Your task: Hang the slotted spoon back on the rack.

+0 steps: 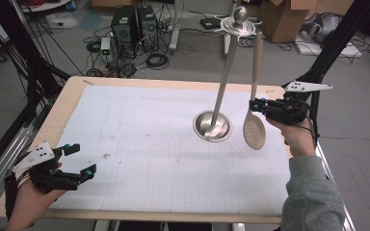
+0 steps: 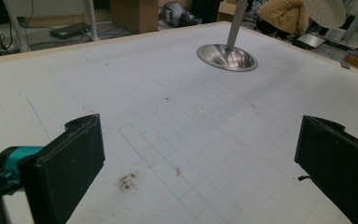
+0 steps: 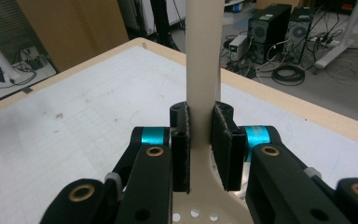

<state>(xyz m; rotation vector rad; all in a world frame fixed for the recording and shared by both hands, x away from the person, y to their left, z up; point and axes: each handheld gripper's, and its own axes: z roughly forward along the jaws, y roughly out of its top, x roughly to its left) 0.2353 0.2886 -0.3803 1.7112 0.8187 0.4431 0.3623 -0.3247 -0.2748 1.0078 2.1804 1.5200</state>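
A: What is the right gripper (image 1: 257,105) holding?

B: A pale spoon with holes (image 1: 254,126). The jaws are squeezed tight on its flat handle, just above the round part. In the right gripper view the handle (image 3: 200,70) stands straight up between the two black pads (image 3: 223,135), and you can see little holes at the bottom.

A: Is the spoon on the table?

B: No, it hangs in the air, over the right side of the white mat (image 1: 139,139), with the round end down.

A: What is next to it?

B: A shiny metal stand (image 1: 224,77). It has a round base (image 1: 212,126) on the mat, a tall pole, and hooks at the top (with a ball on the very tip). The spoon is just beside the pole. Its handle reaches up near the hooks, but I can't tell if it touches one.

A: And the left gripper (image 1: 76,161)?

B: It is wide open with nothing in it, near the front left corner of the wooden table (image 1: 67,101). A small dark smudge (image 2: 128,182) sits on the mat between its jaws.

A: Anything behind the table?

B: Computer boxes (image 1: 134,24), lots of cables, and cardboard boxes (image 1: 289,17) on the floor.
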